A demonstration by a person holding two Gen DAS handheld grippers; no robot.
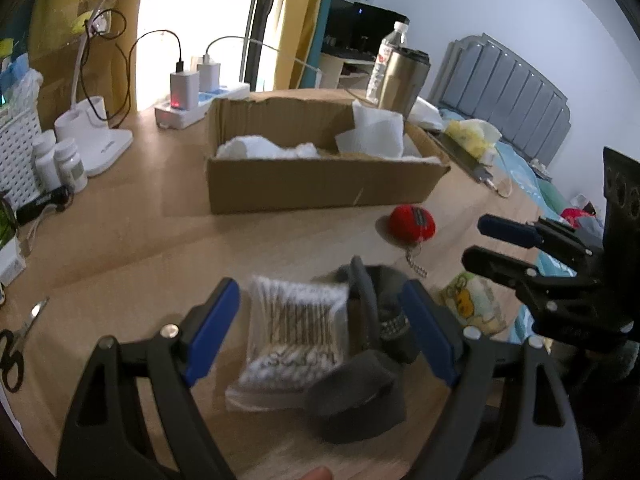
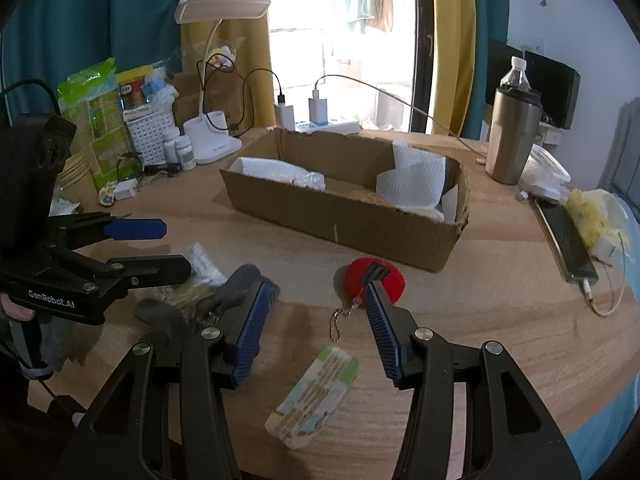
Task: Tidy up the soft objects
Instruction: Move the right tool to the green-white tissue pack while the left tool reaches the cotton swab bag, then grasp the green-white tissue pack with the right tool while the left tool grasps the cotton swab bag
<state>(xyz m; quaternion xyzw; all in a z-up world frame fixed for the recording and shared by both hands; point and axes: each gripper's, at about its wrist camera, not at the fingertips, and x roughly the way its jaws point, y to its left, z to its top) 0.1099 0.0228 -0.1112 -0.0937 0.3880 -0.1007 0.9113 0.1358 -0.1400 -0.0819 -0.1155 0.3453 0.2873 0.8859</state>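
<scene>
Left wrist view: left claw point(image 1: 320, 312) spread over the cotton swab packet point(image 1: 294, 332) on the surface point(image 1: 140, 248); right claw point(image 2: 316, 320), spread, empty, above the tissue pack point(image 2: 316, 392); centre before pinching.

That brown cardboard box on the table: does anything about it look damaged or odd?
Yes. The open brown cardboard box has ragged, torn top edges, most visibly along its back rim and right corner. White crumpled paper towels lie loosely inside.

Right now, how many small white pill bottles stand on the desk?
2. Both pill bottles stand side by side at the desk's back left, between the white basket and the lamp base. Clutter there may hide more.
</scene>
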